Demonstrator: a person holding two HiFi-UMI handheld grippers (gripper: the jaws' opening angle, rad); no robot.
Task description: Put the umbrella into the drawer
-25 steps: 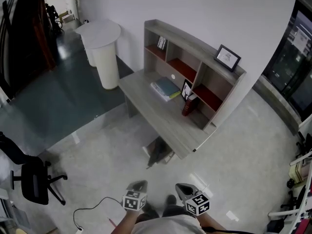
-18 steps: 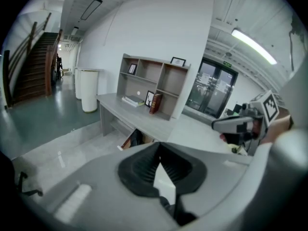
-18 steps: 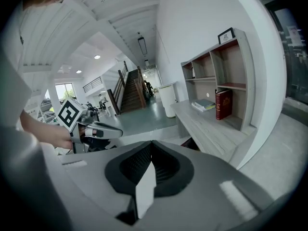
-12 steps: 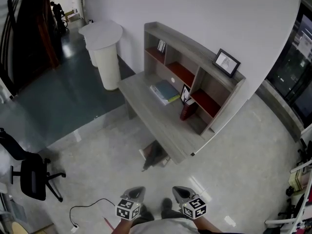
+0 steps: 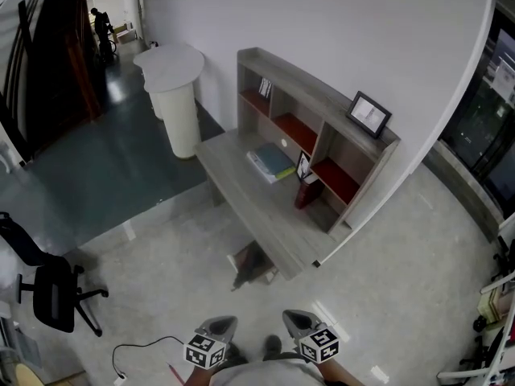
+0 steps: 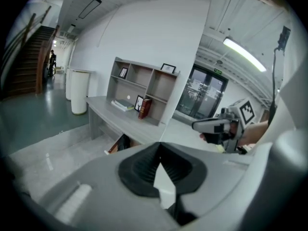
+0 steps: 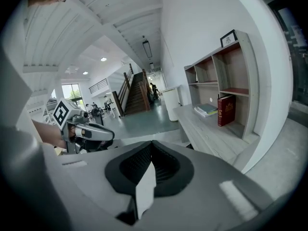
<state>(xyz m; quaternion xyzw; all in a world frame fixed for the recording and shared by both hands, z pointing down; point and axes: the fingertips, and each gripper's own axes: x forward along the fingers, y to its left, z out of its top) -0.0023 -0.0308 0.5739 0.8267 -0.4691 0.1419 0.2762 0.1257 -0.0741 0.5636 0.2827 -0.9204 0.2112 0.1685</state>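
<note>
Grey left claw point(image 5: 217, 326) and right claw point(image 5: 299, 321) are each closed on nothing, held low, near the person. Farther off, under the wooden table point(image 5: 241, 190), lies a dark bundle point(image 5: 253, 264). It is probably the umbrella, but too small to tell. It likely handles light, with loose fabric over a stiff core, so clamp mid-shaft.

Under the tabletop point(image 5: 257, 207) a dark thing point(image 5: 251, 265) lies on the floor. The tabletop's front edge half covers it, and what it is cannot be told. The print in the picture frame point(image 5: 368, 113) and on the red book point(image 5: 304, 191) is too small to read. A person point(image 5: 100, 24) far down the hall shows only as a dark figure. The left edge cuts the office chair point(image 5: 48, 292). The bottom edge cuts off the left tongs point(image 5: 217, 325) and right tongs point(image 5: 296, 321) just behind their marker cubes.
</note>
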